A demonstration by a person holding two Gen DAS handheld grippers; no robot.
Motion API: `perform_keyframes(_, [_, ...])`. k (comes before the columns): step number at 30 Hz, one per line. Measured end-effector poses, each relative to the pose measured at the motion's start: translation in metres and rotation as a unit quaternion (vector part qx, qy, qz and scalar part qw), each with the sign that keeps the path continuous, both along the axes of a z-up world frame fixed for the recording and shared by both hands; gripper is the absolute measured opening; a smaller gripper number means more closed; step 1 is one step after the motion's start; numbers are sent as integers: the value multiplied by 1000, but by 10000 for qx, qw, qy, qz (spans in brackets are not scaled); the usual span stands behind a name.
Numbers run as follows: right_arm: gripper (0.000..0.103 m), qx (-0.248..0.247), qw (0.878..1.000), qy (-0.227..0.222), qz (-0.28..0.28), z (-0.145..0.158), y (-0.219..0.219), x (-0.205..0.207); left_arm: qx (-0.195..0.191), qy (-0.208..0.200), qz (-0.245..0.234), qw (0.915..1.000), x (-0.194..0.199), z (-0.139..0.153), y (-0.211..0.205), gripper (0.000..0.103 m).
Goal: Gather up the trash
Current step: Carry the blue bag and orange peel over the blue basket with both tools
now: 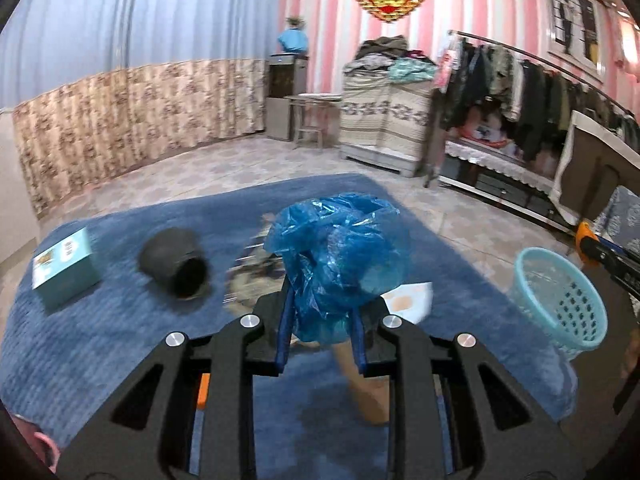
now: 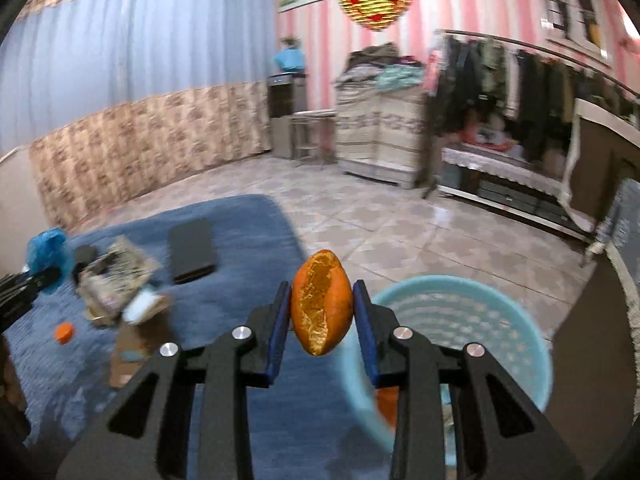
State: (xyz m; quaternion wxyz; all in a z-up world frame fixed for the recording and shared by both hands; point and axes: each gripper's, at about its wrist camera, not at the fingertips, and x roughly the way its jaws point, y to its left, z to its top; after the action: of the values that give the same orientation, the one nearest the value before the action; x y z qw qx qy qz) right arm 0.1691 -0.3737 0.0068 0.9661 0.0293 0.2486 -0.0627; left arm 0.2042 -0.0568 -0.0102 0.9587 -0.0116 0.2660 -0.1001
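Right now my left tool (image 1: 322, 312) is pinching a crumpled blue plastic bag (image 1: 340, 256), held up over the blue rug (image 1: 100, 340). On the rug to its left lie a dark pot (image 1: 174, 264) on its side and a teal box (image 1: 66, 268). My right tool (image 2: 322, 314) is clamped on an orange peel (image 2: 322, 302), just left of the light blue basket (image 2: 480, 320). Farther left on the rug I see mixed litter (image 2: 116, 280), an orange cap (image 2: 64, 332) and a black case (image 2: 192, 250).

Dim indoor light, motion blur, fisheye-warped dark corners.
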Motion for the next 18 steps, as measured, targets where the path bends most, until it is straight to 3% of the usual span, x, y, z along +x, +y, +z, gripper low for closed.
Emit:
perform_keyframes(12, [32,-146,9959,162,-873,-23,-83,-13,26,-127,-977,9951,-4,5,-125,23])
perform_keyframes(18, [32,78,9929,116,-1178,-26,-116,-29,104,-141,-1393,9901,-7,0,-170,23])
